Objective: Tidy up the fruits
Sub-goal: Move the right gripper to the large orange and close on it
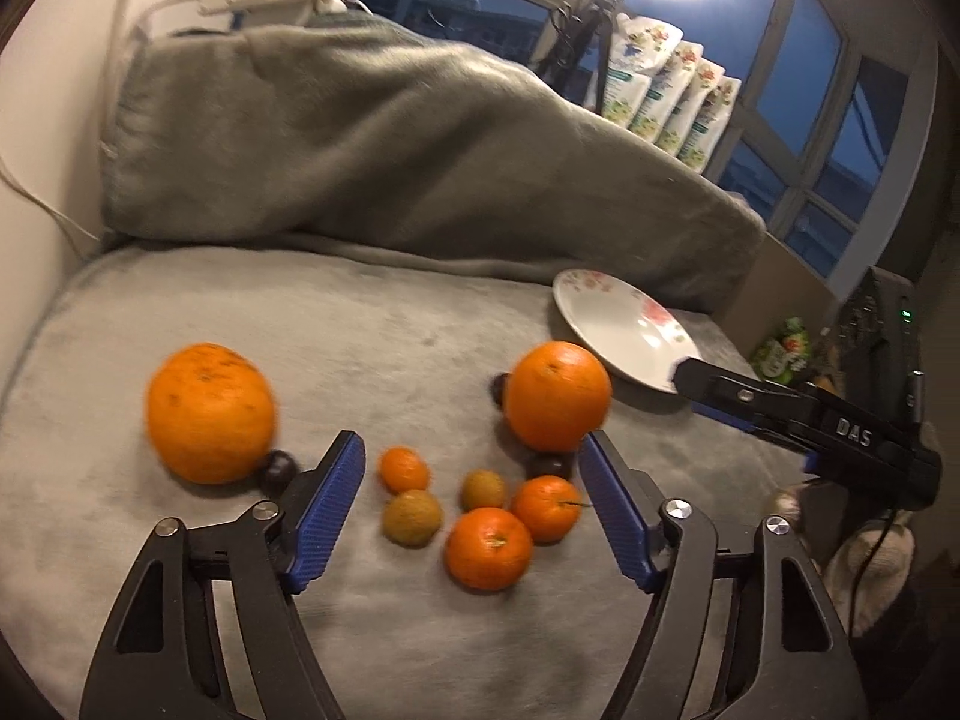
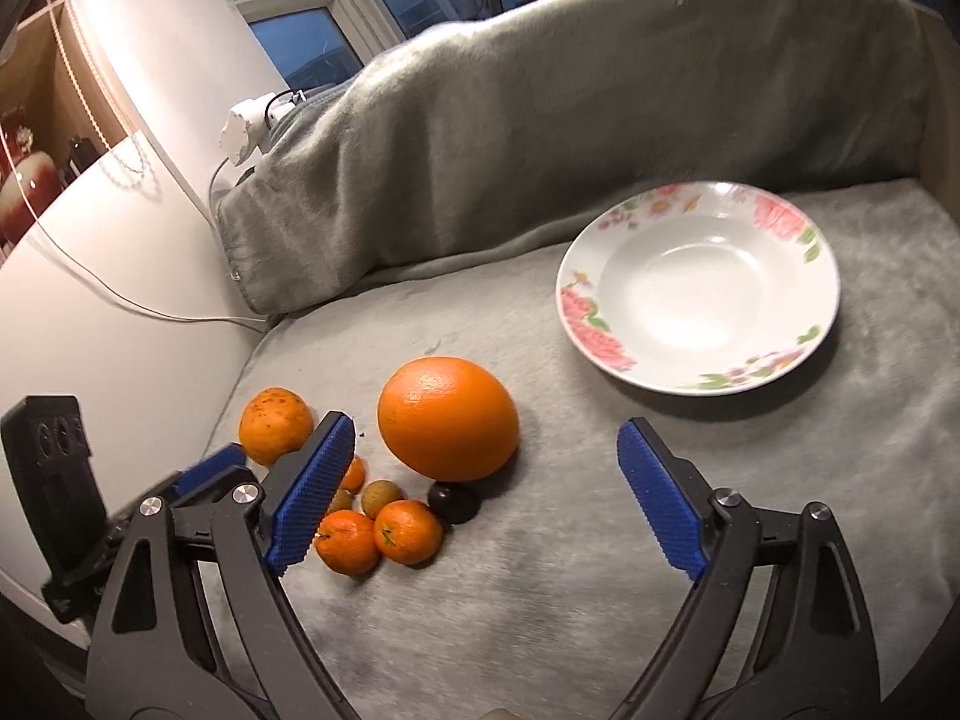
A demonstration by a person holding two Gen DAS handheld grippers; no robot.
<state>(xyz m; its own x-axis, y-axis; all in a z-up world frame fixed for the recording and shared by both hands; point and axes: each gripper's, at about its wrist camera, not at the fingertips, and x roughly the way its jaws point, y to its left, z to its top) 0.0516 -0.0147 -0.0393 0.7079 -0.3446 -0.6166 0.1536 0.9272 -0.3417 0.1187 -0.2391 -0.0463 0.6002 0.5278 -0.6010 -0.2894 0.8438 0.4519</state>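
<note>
A: Where's the fruit?
B: Lower left, big orange [image 2: 448, 417] above the mandarins [image 2: 408, 531]; my left hand-held gripper [image 1: 472, 483] and right hand-held gripper [image 2: 484, 495] gape wide, holding nothing. The plate [image 2: 699, 285] sits upper right.

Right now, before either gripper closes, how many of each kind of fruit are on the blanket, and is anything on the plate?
Big oranges: 2
Small mandarins: 3
Small brownish-green fruits: 2
Small dark fruits: 3
Total: 10 fruits, all on the blanket
On the plate: 0
</note>
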